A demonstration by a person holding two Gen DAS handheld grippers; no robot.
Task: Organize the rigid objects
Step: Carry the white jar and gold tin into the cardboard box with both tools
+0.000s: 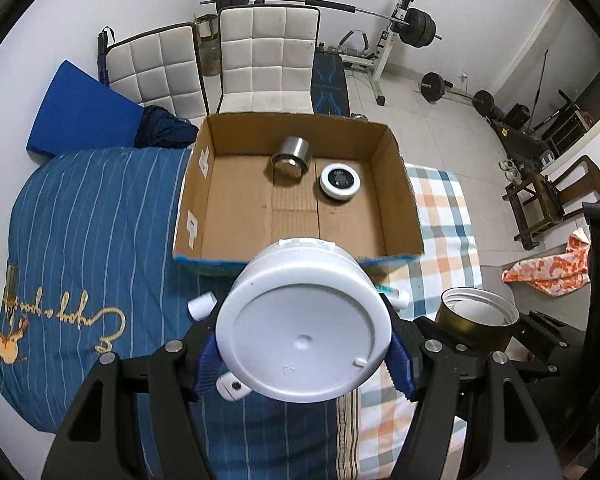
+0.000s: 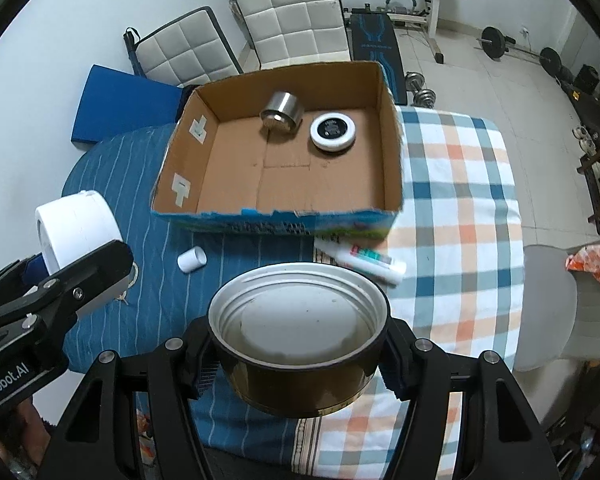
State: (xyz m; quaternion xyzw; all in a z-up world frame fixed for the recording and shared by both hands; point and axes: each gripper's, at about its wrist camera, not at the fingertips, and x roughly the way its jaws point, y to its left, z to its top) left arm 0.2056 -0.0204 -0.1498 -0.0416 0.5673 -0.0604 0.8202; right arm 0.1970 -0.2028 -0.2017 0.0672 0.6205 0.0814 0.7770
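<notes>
White plastic jar (image 1: 304,320), bottom toward the lens, fills the lower centre of the left wrist view; left gripper (image 1: 304,360) is clamped on its sides, blue ribbed pads (image 1: 206,364) pressing in from either flank. In the right wrist view the same jar shows at the left edge, held clear above the bedding.

Gold-brown tin (image 2: 300,344), open mouth up, pale inside, sits lower centre of the right wrist view; right gripper (image 2: 298,364) grips it, black pads (image 2: 198,364) tight on both sides. It shows again at lower right of the left view.

Cardboard box (image 2: 392,152), open-topped, mid-frame in both views. Inside, toward its far wall: a steel cup (image 2: 282,114) tipped on its side, and just right of it a round white-rimmed tin with black top (image 2: 333,131), lying flat. The two are near each other but apart.

In front of the box, on the cloth: a small white cap (image 2: 192,259) and a white tube with red and green print (image 2: 364,260), its end against the box's near wall.

Blue striped bedding (image 1: 92,216) left, plaid sheet (image 2: 460,200) right. Two white quilted chairs (image 1: 268,56) behind the box; barbell rack (image 1: 404,24) at upper right.
</notes>
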